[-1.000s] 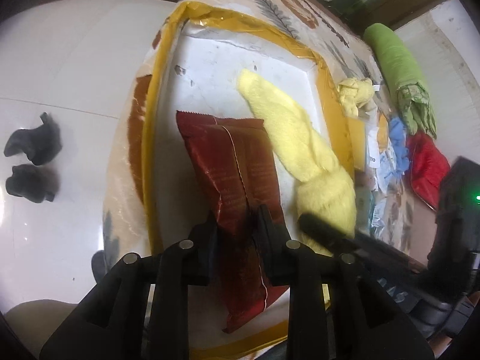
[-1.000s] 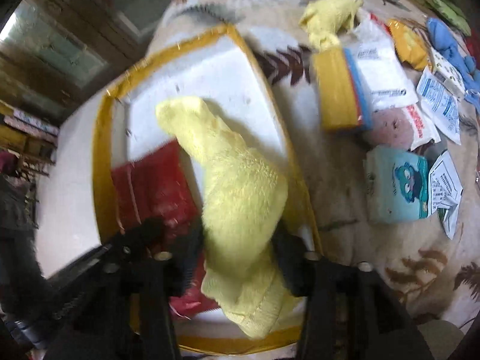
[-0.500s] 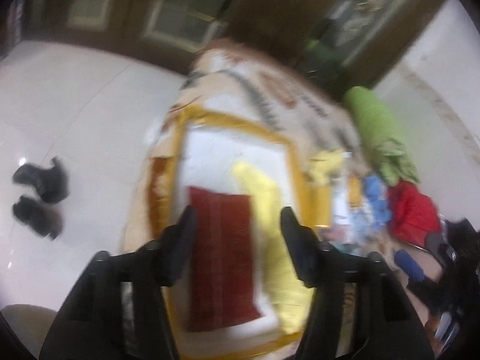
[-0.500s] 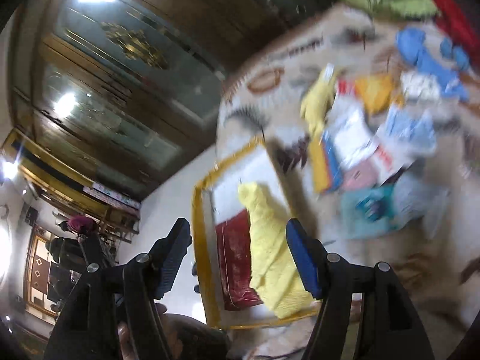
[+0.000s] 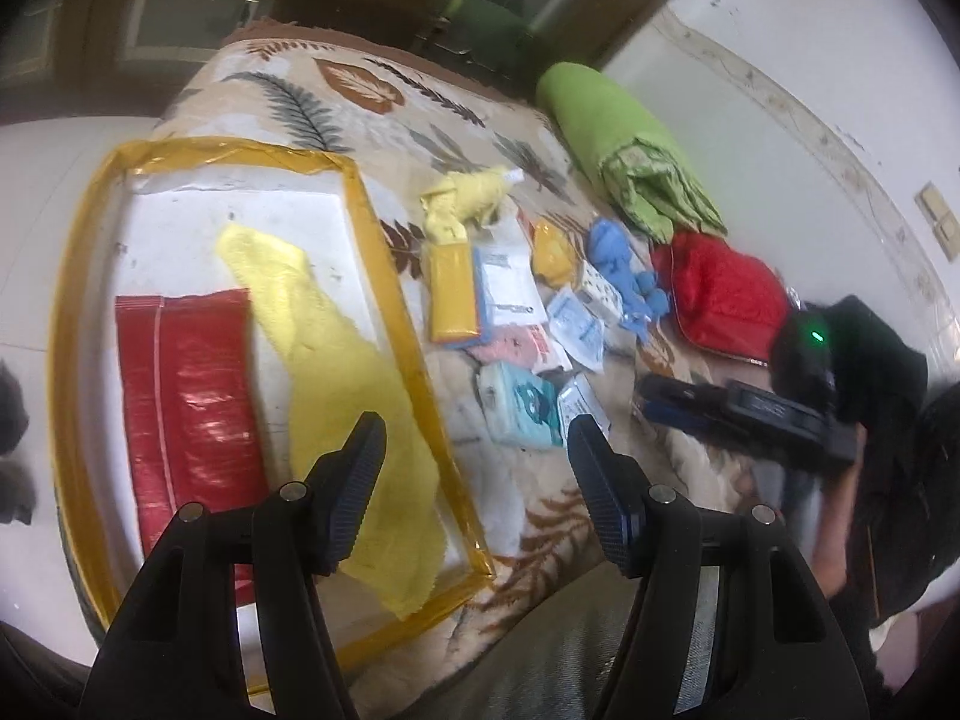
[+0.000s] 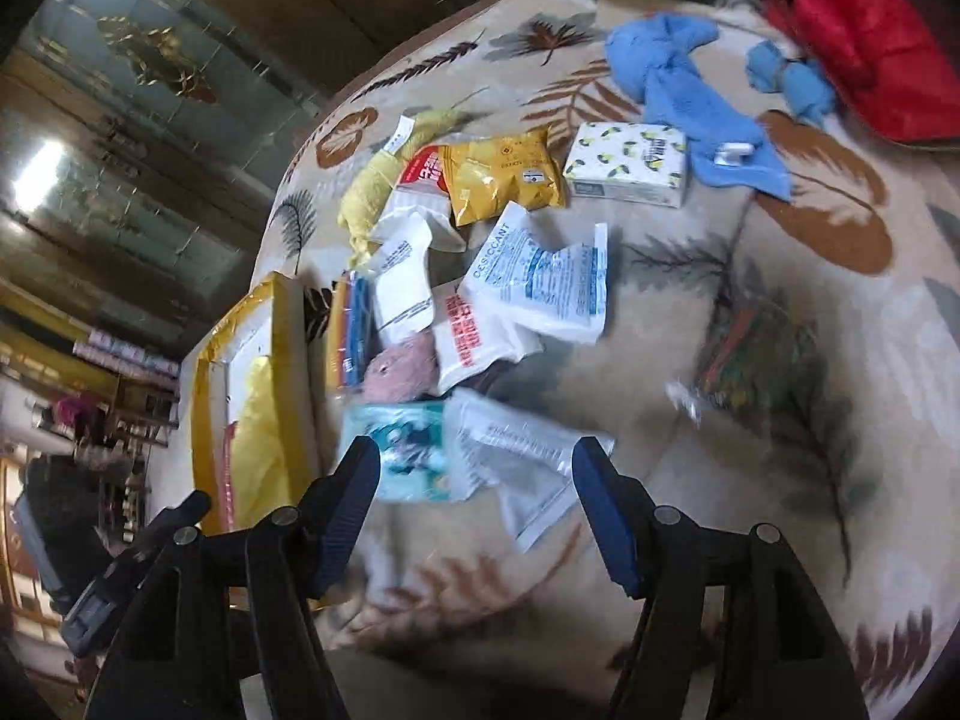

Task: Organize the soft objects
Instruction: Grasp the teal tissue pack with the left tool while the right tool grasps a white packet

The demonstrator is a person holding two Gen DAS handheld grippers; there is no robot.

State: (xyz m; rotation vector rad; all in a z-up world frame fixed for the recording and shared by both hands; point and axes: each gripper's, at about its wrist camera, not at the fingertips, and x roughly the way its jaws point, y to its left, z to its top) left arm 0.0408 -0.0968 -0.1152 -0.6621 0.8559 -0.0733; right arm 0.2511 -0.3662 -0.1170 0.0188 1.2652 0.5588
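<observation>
Both hands are free right now, so this looks like the gap between two items. The left hand-held gripper (image 5: 474, 450) has its jaws wide apart with nothing between them. The right hand-held gripper (image 6: 477, 468) is also wide open and holds nothing.

Under and to the left of the left hand-held gripper sits the tray (image 5: 384, 240) with the yellow taped rim. In it lie the red packet (image 5: 186, 396) and the long yellow towel (image 5: 336, 354), side by side. So two soft things look put away already.

Many more wait on the leaf-print bed (image 6: 780, 312). Just ahead of the right hand-held gripper, between its fingers, lie a teal tissue pack (image 6: 408, 456) and a clear white packet (image 6: 516, 468). A bit farther ahead are a pink round thing (image 6: 399, 372), more white packets (image 6: 540, 288) and a yellow snack bag (image 6: 504, 174). Far ahead lie a blue cloth (image 6: 690, 84) and a small box (image 6: 630, 162).

The next move, I think, is to pick a new thing. The teal tissue pack is nearest. The right hand-held gripper needs to go down over it, with one finger on each side, and then squeeze. The packets lie on top of each other, so it could grab two at once.
</observation>
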